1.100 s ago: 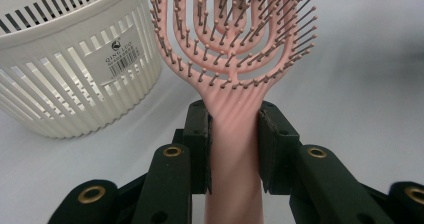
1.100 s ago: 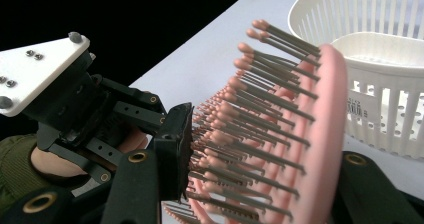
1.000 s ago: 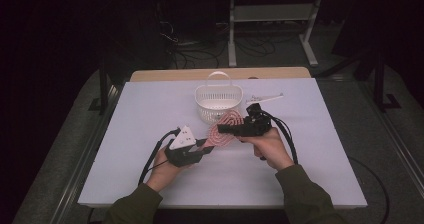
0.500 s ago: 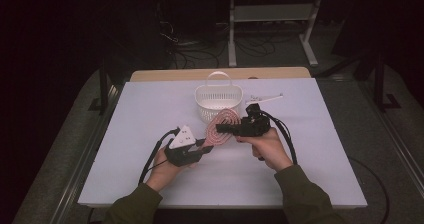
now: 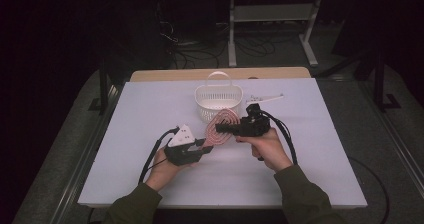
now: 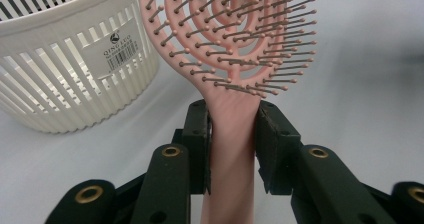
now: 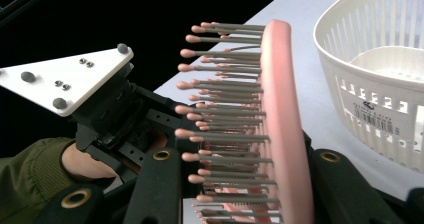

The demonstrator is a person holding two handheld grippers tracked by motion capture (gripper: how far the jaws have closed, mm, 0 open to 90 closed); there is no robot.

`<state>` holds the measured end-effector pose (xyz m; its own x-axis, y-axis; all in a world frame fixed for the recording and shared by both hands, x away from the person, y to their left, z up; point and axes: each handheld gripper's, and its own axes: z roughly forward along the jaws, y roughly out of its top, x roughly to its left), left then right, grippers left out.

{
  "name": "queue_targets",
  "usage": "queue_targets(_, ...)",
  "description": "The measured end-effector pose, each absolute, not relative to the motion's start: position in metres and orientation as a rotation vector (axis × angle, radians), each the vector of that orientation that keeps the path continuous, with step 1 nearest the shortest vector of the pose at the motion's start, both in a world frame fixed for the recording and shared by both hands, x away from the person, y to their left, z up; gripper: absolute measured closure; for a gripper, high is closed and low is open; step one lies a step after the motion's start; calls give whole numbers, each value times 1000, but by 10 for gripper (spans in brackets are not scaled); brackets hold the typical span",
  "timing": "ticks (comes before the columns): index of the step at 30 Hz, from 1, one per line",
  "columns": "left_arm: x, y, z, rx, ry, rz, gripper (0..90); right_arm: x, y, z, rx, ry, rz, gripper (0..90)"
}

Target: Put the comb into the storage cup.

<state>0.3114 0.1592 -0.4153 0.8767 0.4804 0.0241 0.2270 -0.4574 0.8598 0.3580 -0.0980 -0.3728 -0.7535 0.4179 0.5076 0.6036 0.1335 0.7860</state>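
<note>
Pink hairbrush (image 5: 222, 125) handle clamped in left gripper (image 5: 206, 147) jaws, head clamped in just-closed right gripper (image 5: 218, 128) jaws

Hairbrush (image 5: 222, 125) just before basket (image 5: 218, 103), on table (image 5: 320, 154)

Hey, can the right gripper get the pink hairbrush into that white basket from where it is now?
Probably yes. The white basket stands open-topped just beyond the pink hairbrush, but the left gripper clamps the handle while the right gripper pinches the head.

Probably a lab: a white-covered table (image 5: 150, 114) in a dark room, floor cables (image 5: 195, 51), a metal stand (image 5: 270, 14).
</note>
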Motion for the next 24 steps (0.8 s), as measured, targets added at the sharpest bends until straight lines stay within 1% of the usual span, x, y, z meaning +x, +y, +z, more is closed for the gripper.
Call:
queue_targets(4, 313, 160, -415, 2060, 522, 322, 636, 358, -101, -372, -1030, -2223, -1693, 632)
queue_targets(7, 313, 161, -415, 2053, 522, 307, 580, 359, -102, -372, -1035, -2218, -1699, 631)
queue_targets(9, 313, 161, -415, 2048, 526, 305, 570, 359, -103, -372, -1041, -2219, -1705, 631)
queue_targets(10, 314, 162, -414, 2045, 532, 295, 546, 359, -104, -372, -1044, -2218, -1706, 631)
queue_targets(15, 314, 163, -414, 2048, 530, 278, 486, 359, -105, -371, -1053, -2217, -1709, 631)
queue_targets(16, 314, 163, -414, 2051, 529, 274, 486, 359, -106, -371, -1054, -2218, -1713, 631)
queue_targets(19, 315, 164, -414, 2058, 527, 269, 424, 360, -109, -370, -1065, -2221, -1719, 631)
queue_targets(24, 316, 165, -415, 2069, 526, 254, 357, 361, -113, -370, -1085, -2216, -1728, 631)
